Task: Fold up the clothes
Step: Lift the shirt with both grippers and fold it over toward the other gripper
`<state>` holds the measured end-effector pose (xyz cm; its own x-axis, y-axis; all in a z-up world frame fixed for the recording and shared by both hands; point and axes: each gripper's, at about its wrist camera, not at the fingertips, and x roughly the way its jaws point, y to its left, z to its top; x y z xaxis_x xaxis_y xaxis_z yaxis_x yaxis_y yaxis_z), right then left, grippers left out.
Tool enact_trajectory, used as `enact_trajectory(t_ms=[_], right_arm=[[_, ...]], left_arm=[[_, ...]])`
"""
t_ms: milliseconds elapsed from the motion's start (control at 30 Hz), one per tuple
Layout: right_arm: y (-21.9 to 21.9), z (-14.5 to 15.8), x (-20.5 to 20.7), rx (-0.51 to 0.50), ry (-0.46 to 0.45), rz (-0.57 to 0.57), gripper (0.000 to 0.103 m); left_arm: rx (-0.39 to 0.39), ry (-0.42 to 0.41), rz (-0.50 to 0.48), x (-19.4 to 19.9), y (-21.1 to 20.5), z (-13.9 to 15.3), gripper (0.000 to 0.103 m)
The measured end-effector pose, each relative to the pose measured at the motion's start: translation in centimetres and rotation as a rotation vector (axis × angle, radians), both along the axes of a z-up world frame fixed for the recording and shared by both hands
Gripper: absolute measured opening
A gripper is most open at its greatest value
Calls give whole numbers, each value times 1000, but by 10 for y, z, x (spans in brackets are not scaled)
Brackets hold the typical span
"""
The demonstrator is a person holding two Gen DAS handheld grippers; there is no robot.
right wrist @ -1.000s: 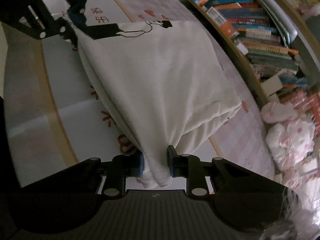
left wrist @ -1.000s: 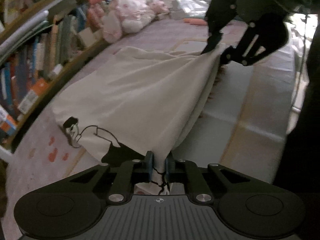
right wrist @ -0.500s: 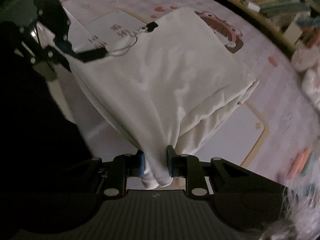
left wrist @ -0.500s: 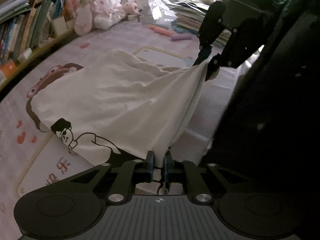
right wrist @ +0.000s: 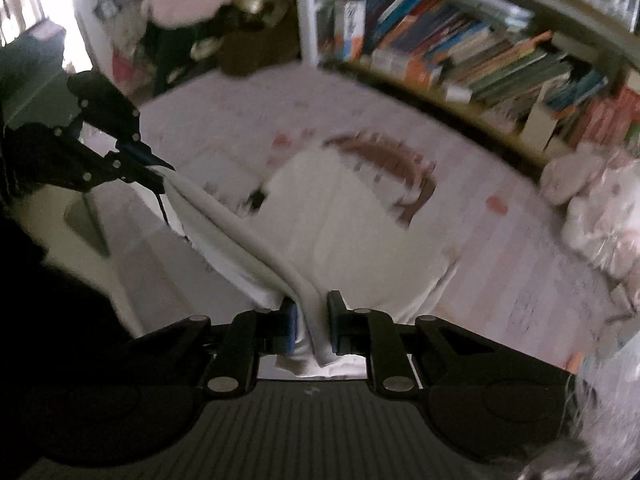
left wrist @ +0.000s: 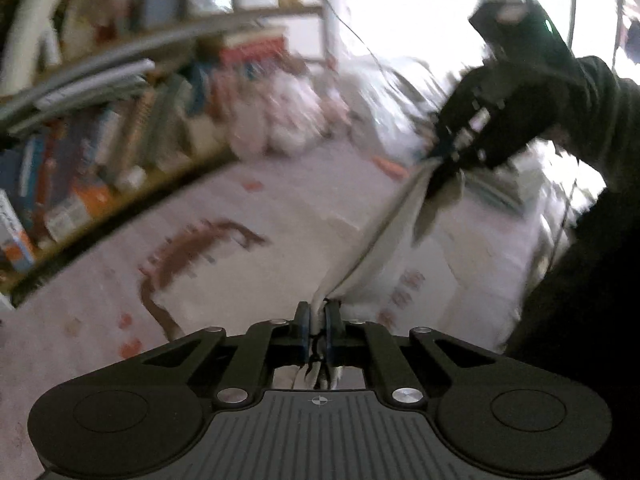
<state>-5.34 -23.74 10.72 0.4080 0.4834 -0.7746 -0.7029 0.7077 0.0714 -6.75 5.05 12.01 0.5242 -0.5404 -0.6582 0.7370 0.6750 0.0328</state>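
A cream T-shirt (left wrist: 384, 248) with a black print is stretched taut between both grippers above the floor mat. My left gripper (left wrist: 318, 320) is shut on one bunched corner, and dark print shows between its pads. In the right wrist view the shirt (right wrist: 352, 216) hangs down in a broad sheet toward the mat. My right gripper (right wrist: 313, 316) has a thick fold between its jaws, which are closing on it. Each gripper shows in the other's view: the right one (left wrist: 434, 168) at the upper right, the left one (right wrist: 158, 172) at the left. Both views are blurred.
A pale play mat (left wrist: 200, 248) with a brown print covers the floor. A low bookshelf (right wrist: 480, 56) full of books runs along its far edge, and pink plush toys (right wrist: 592, 208) are piled at the end. A person's dark sleeve (left wrist: 580, 92) holds the right gripper.
Both grippers have risen with the shirt. It has come up off the mat and now hangs from a taut top edge. Both views have tilted up toward the shelves.
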Motion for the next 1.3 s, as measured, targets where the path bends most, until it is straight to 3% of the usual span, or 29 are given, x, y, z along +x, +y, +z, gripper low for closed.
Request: enact_trajectory(t_ms=[167,333,433,467,500,567,600,733,867,933,967,1000,1033,1167,1300], right_arm=[[-4,-10,41,64,11,-44,14],[0,-23,75,77,26,-78,14],[5,-28,86,66,25,-83,14],[7,-30,89,63,23,-82,14],[8,-32,91,60,20,-85,14],[10,-36,96,54,15,-94,14],[11,-38,98,52,12,-98,14],[12,-47,102,47,1,-127,13],[11,-50,99,50,-5,-153,13],[9,-49,96,58,-11,-163,13],[8,-49,95,62,-10,-170,13],[6,-49,93,66,-9,-178,13],[4,-48,91,69,-8,-187,13],[-5,-36,77,82,-3,-204,13],[-27,-11,81,200,32,-244,13]], left_arm=[[-131,-37,115,38,9,7,4],[-109,-15,217,68,15,-12,6],[-155,11,279,67,31,-16,17],[-193,35,296,65,39,-18,32],[-229,48,327,63,47,-20,55],[-290,46,413,58,64,-27,79],[-326,59,441,57,70,-31,80],[-484,171,472,58,84,-52,79],[-549,224,394,55,71,-69,80],[-535,261,378,58,60,-79,78],[-516,274,372,59,55,-84,67],[-498,288,366,60,50,-90,17],[-494,299,365,61,47,-94,7],[-557,249,300,46,42,-71,6],[-631,238,245,56,47,-44,6]])
